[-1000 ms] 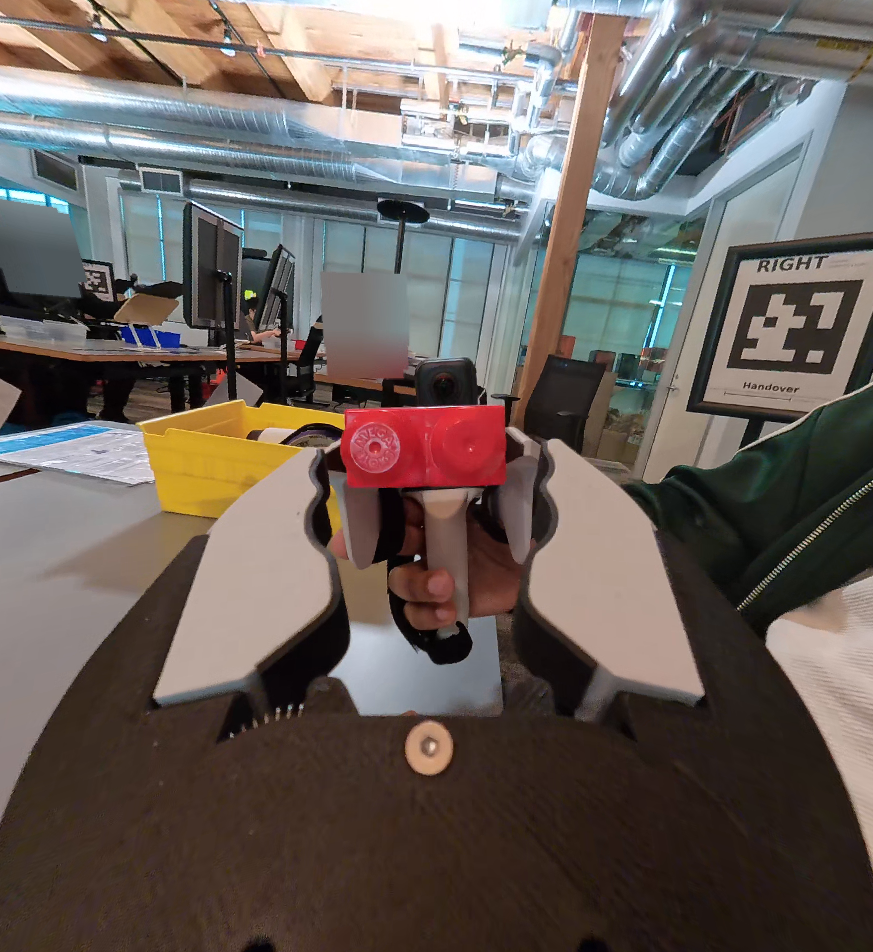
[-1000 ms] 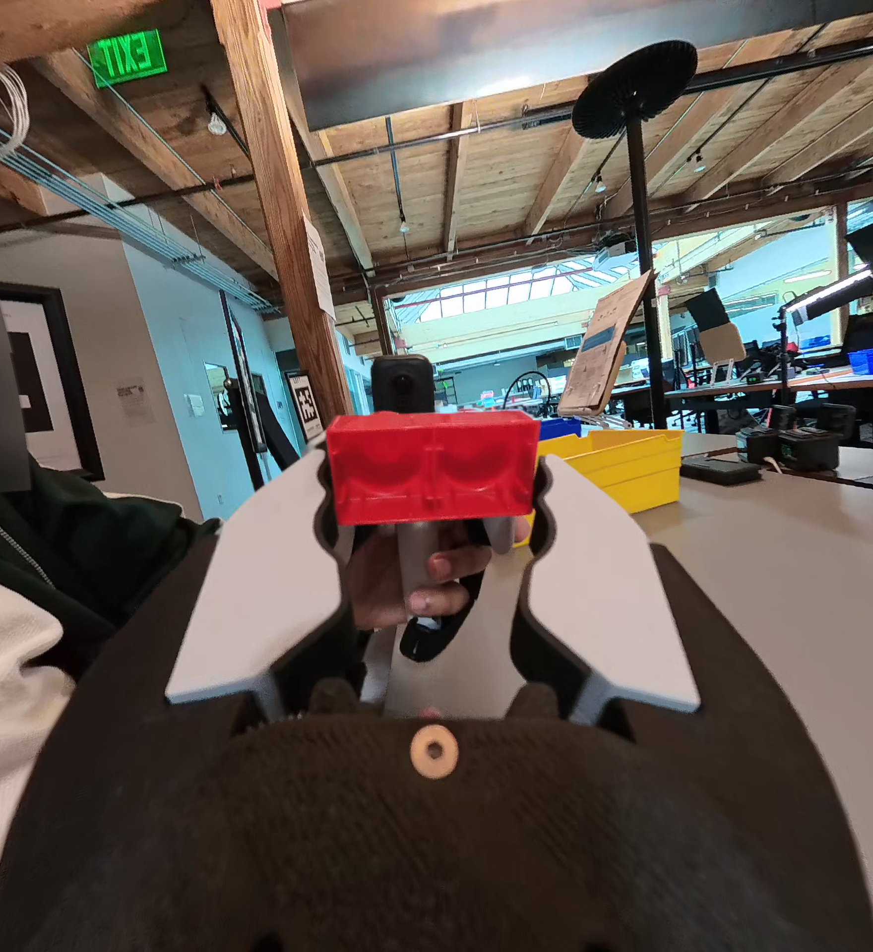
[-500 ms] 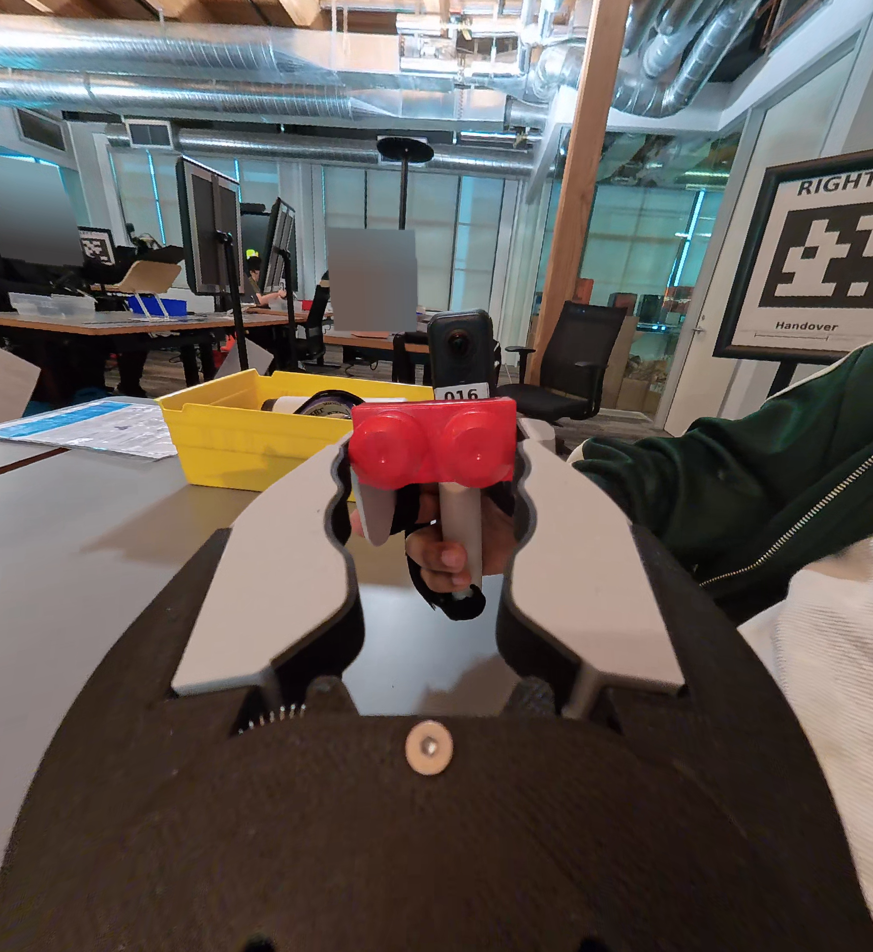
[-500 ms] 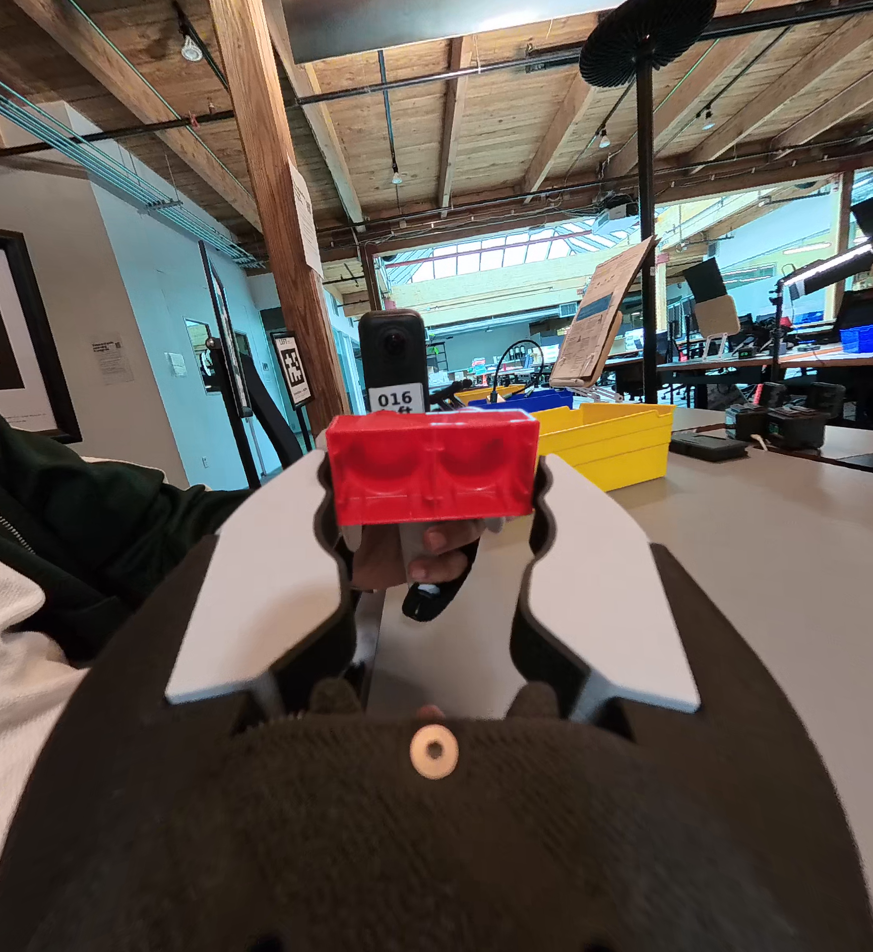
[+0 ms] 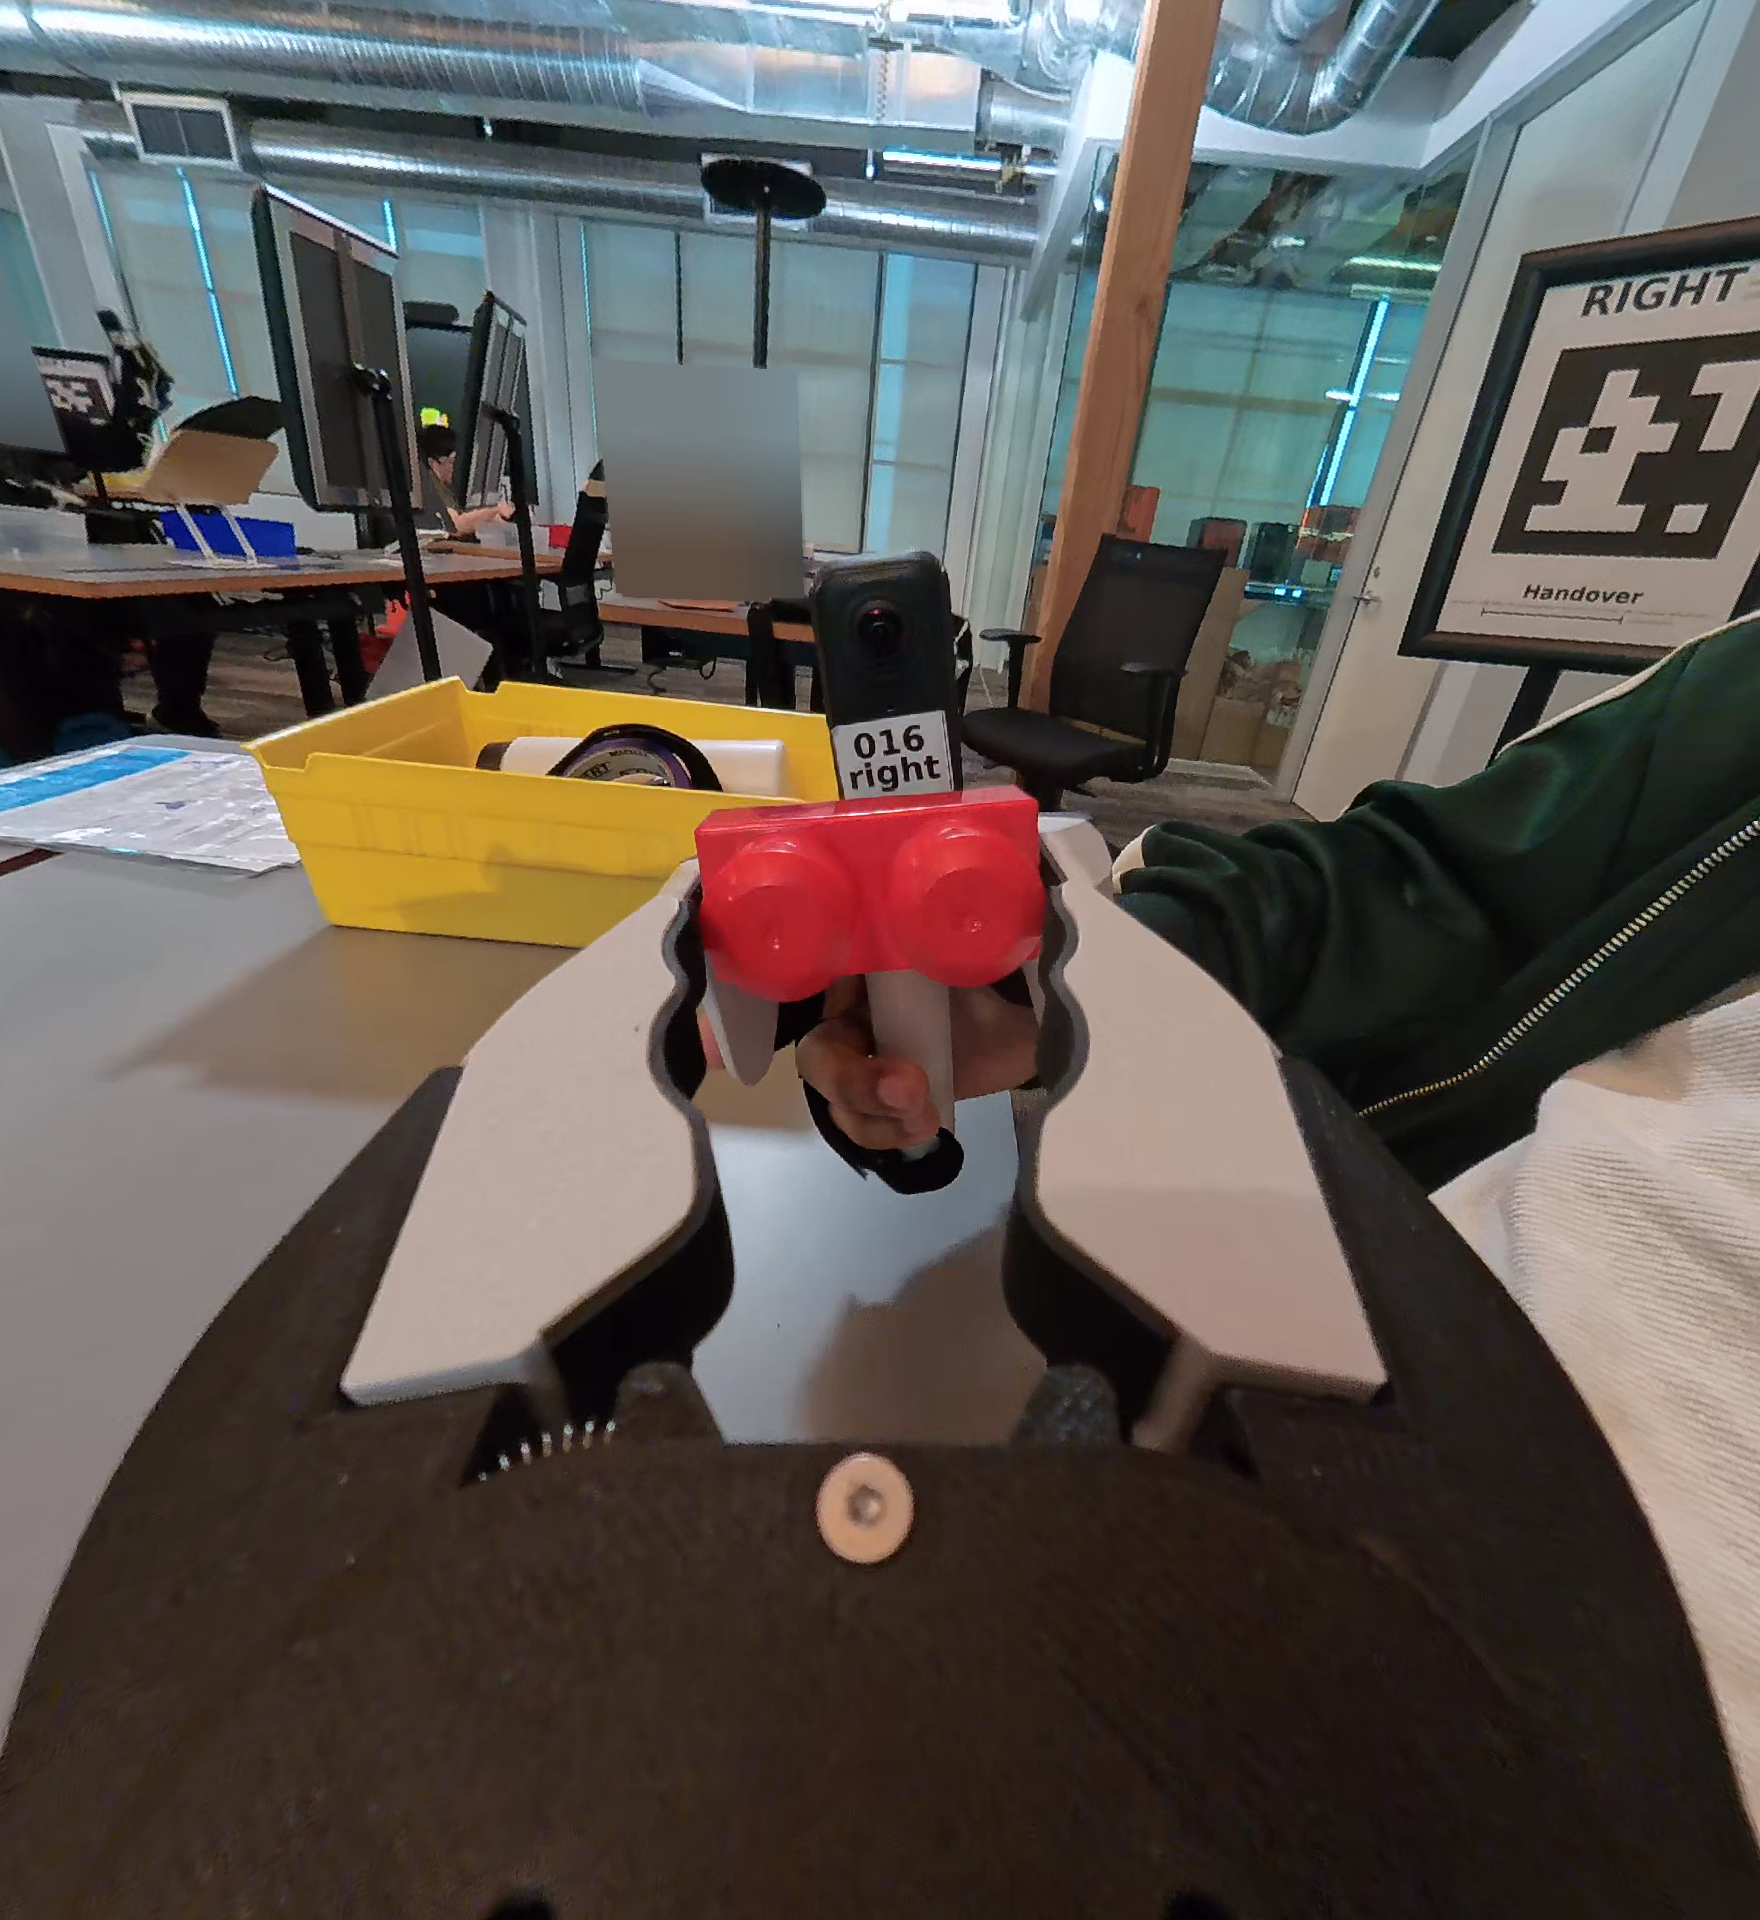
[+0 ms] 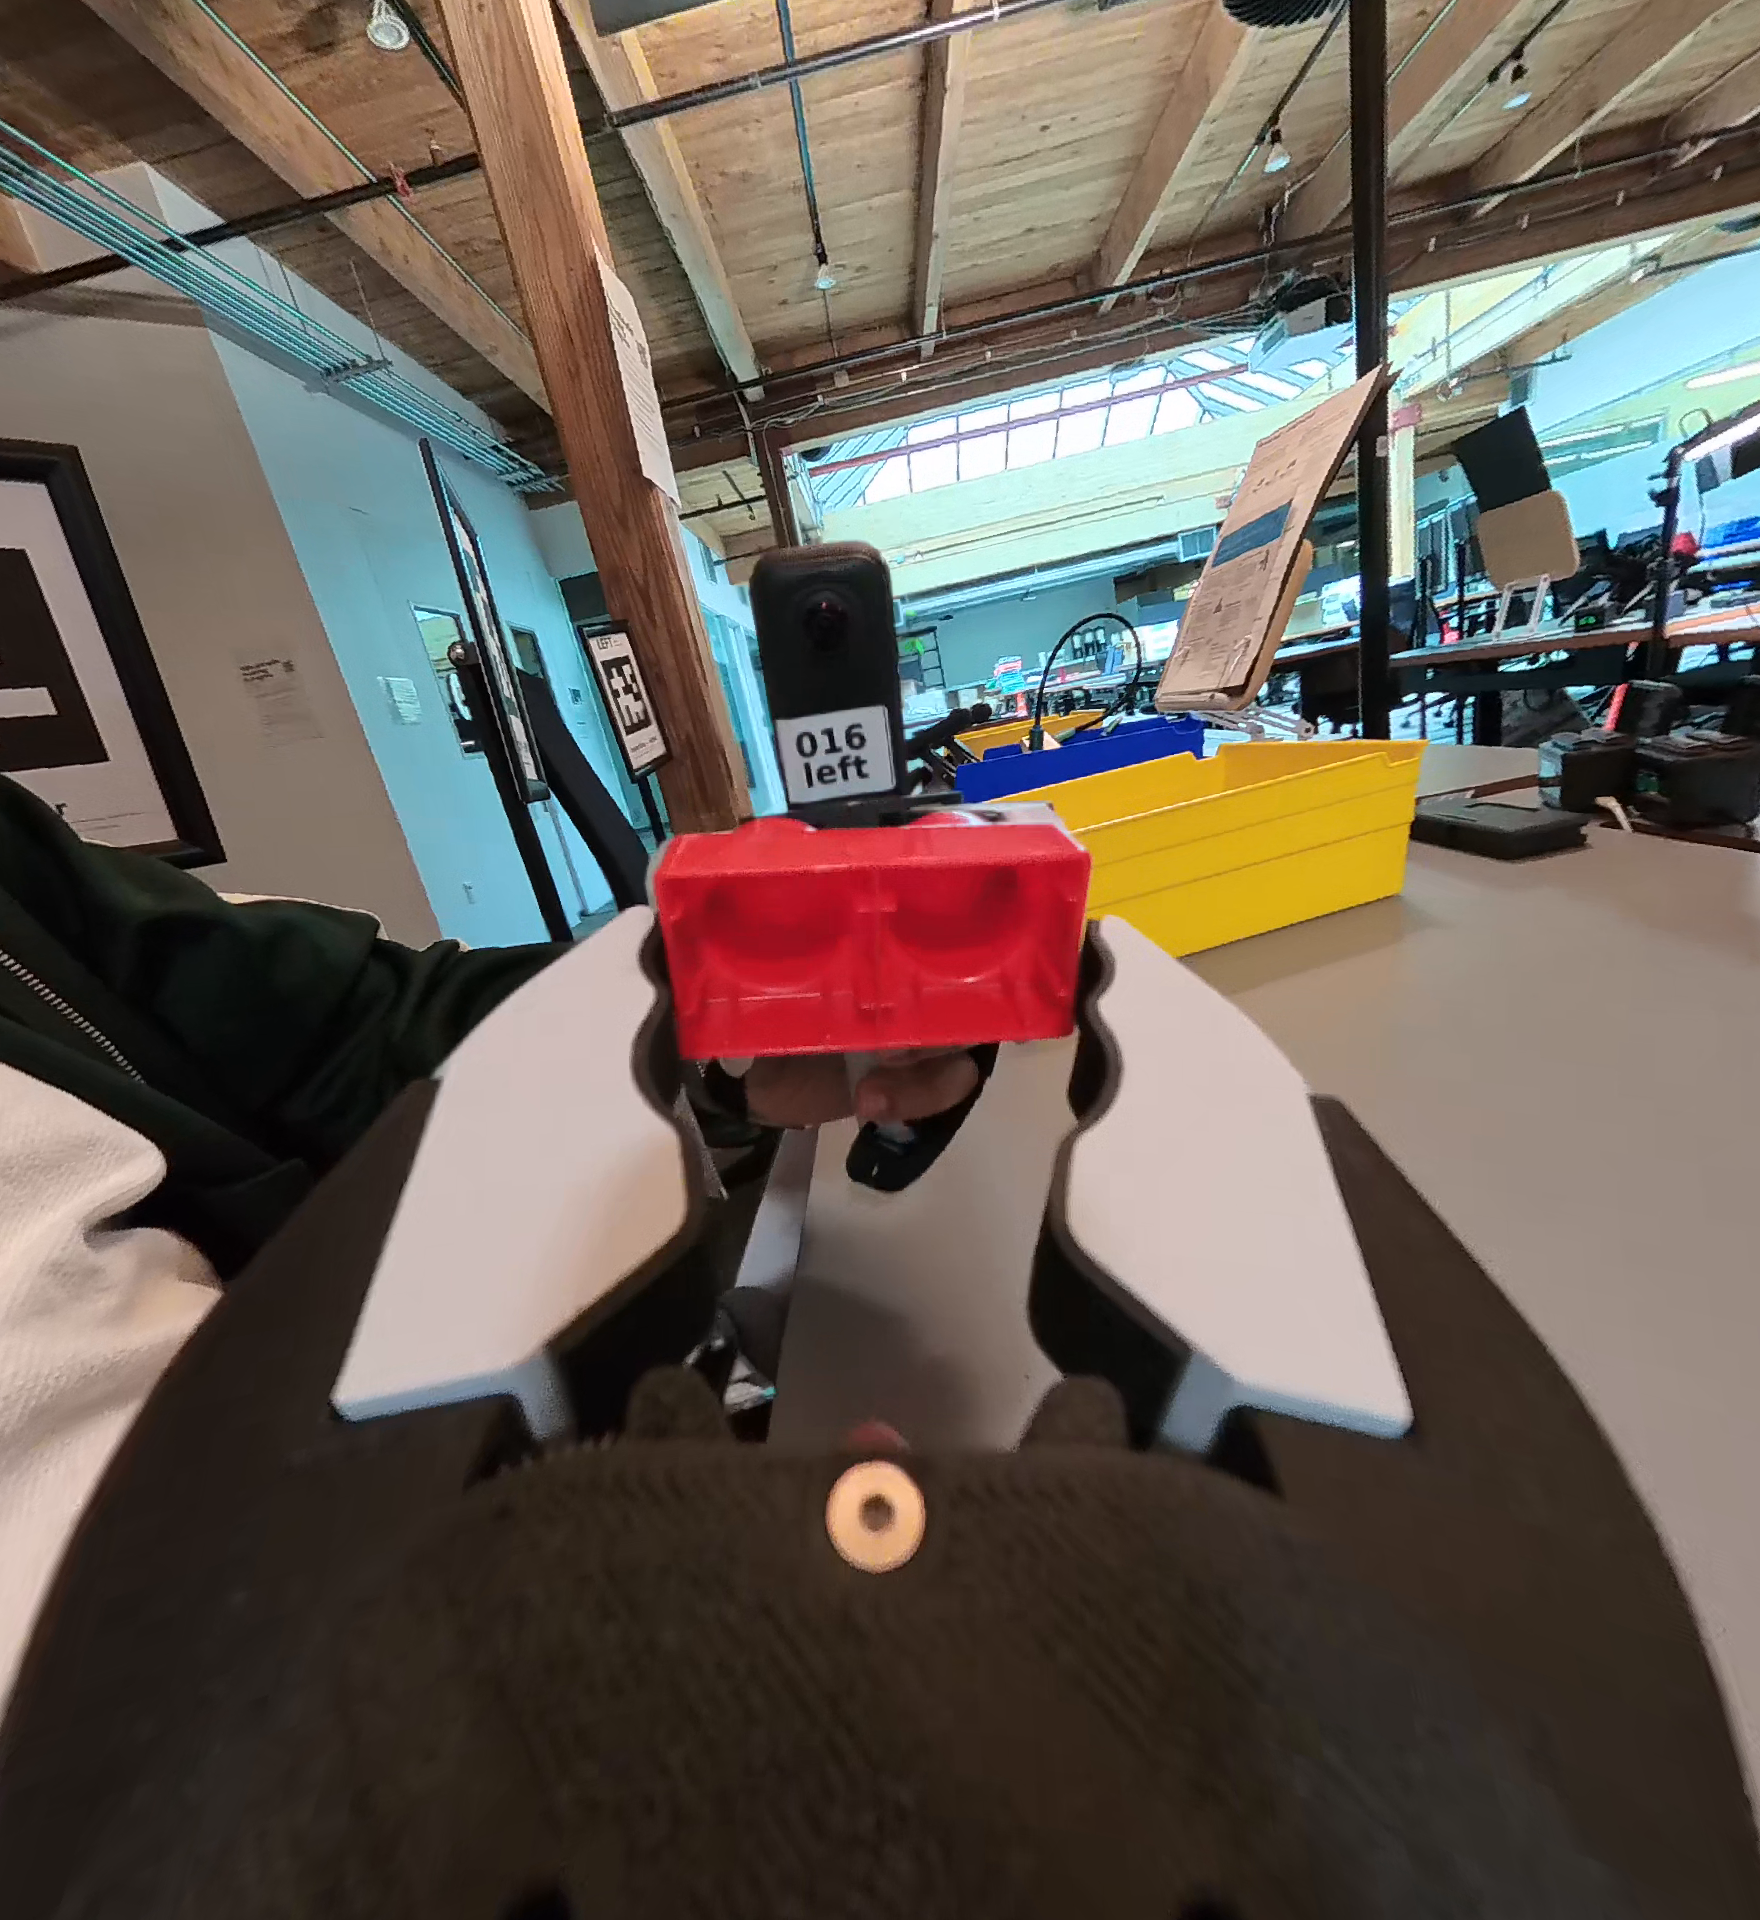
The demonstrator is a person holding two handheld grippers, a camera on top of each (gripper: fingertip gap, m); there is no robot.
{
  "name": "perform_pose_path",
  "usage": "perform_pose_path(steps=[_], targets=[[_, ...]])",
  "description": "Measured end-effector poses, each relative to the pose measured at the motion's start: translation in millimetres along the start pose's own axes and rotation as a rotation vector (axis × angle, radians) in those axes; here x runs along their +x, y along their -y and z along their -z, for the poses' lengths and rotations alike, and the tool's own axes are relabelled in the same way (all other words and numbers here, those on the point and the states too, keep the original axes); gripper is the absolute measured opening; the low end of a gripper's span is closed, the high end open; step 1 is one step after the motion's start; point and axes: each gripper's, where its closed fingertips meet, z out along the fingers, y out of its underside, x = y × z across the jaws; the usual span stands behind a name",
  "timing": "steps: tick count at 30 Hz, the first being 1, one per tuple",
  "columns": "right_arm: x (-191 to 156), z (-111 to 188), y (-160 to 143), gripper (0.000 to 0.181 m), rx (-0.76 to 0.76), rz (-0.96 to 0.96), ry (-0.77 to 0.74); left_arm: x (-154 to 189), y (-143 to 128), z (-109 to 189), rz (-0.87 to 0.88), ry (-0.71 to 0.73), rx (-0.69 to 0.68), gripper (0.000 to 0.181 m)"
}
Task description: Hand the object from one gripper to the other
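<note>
The red brick (image 5: 868,902) sits in mid-air above the desk (image 5: 128,1039), between the tips of both grippers, which face each other; against a second ago, the left gripper (image 5: 868,935) has narrowed from a wider spread until its fingers press the brick's two ends, and the brick has tipped so its studs now face the left wrist view; the right gripper (image 6: 868,956) is clamped on the same brick as before, its hollow underside toward the right wrist view; so both hold it at once, and I judge the handover is at the point where the right gripper may let go. On the far left of the left view a yellow bin (image 5: 419,831) stands on the desk with tape rolls inside; a dark green sleeve (image 5: 1478,935) lies to the right; nothing stands between the grippers but the brick.
</note>
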Motion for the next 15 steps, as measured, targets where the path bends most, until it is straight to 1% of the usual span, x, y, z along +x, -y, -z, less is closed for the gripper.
perform_pose_path(steps=[4,6,9,11,12,14,15], targets=[[2.0,-0.2,-1.6,0.075,0.011,-0.043,0.004,-2.0,0.1,0.8,0.03,0.008,-0.013,0.061],[7.0,1.5,-0.8,0.082,0.019,-0.045,-0.022,-5.5,-1.7,1.1,0.039,0.029,-0.025,0.061],[23.6,8.7,2.8,0.094,0.025,-0.004,-0.126,-18.7,-6.7,5.8,0.052,0.099,-0.074,0.062],[41.8,16.9,1.6,0.094,-0.018,0.074,-0.261,-36.4,-14.7,13.0,0.085,0.195,-0.136,0.062],[50.5,21.6,-0.8,0.094,-0.065,0.141,-0.338,-47.4,-20.1,18.3,0.108,0.261,-0.173,0.062],[63.8,29.7,-5.3,0.085,-0.199,0.321,-0.484,-65.7,-29.7,29.1,0.167,0.375,-0.225,0.062],[66.0,31.2,-7.6,0.082,-0.268,0.419,-0.529,-70.7,-32.5,32.6,0.198,0.405,-0.232,0.063]])
